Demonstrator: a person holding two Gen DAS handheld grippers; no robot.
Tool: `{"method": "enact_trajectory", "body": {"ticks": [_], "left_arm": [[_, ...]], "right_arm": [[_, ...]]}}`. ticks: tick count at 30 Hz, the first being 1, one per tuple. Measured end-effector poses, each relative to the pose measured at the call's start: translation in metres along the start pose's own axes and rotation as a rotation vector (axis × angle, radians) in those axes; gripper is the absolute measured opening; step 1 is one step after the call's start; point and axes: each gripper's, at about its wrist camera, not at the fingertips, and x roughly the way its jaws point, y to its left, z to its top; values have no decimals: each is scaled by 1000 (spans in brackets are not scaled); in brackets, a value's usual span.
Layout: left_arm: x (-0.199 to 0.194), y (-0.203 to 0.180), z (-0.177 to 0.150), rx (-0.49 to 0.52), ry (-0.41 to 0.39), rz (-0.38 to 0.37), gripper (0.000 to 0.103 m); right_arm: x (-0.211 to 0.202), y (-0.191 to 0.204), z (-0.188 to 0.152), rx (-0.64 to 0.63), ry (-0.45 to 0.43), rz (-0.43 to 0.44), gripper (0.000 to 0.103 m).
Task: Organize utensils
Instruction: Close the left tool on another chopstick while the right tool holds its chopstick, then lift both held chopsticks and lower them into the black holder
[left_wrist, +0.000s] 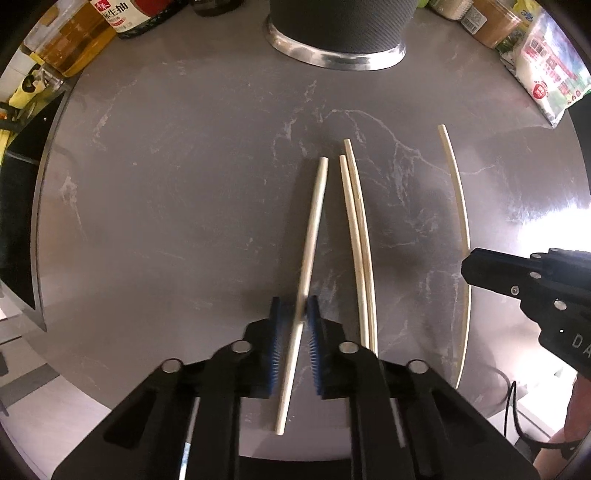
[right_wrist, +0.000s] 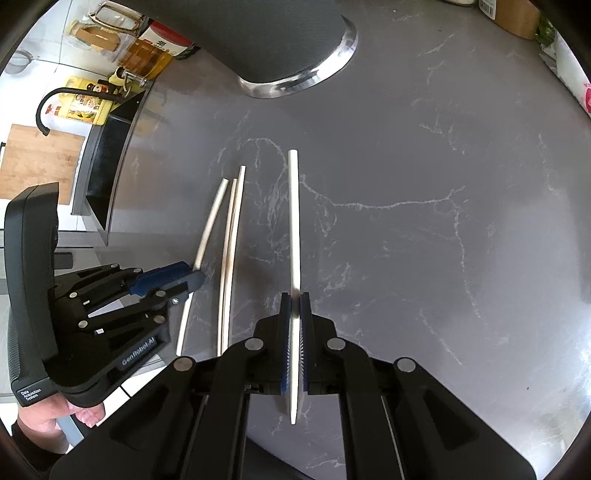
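Several pale wooden chopsticks lie on a grey marbled counter (left_wrist: 166, 184). My left gripper (left_wrist: 295, 306), pointing straight down, is shut on one chopstick (left_wrist: 316, 206) near its lower half, blue pads on either side of it. Two more chopsticks (left_wrist: 355, 221) lie side by side just to its right. Further right, my right gripper (left_wrist: 467, 266) is shut on another chopstick (left_wrist: 458, 192). The right wrist view shows the same: right gripper (right_wrist: 294, 297) shut on its chopstick (right_wrist: 293, 221), the loose pair (right_wrist: 236, 236) to the left, then the left gripper (right_wrist: 197, 277) on its chopstick (right_wrist: 211, 221).
A dark round container with a steel base (left_wrist: 336, 37) stands at the back of the counter. Oil and sauce bottles (left_wrist: 74, 37) are at the back left, food packets (left_wrist: 546, 74) at the back right. A sink (right_wrist: 103, 166) and a cutting board (right_wrist: 37, 158) lie beyond the counter's left edge.
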Motion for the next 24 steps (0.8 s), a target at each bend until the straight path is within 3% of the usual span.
{"method": "enact_trajectory", "body": {"ticks": [8,12,19,24], "left_arm": [[4,18,4,25,11,-46,4],[9,30,13,11,20,-106,4],[-19,60,23,7,-64,-195,4],[-56,66,18,56,-162,-261,4]], "right_arm": [[0,8,3,-7,3,-14,5],[-1,12,3,0,2,-16,5],[-11,27,4,-28,-28,29,5],[-28,48,11,-65,-74,52,5]]}}
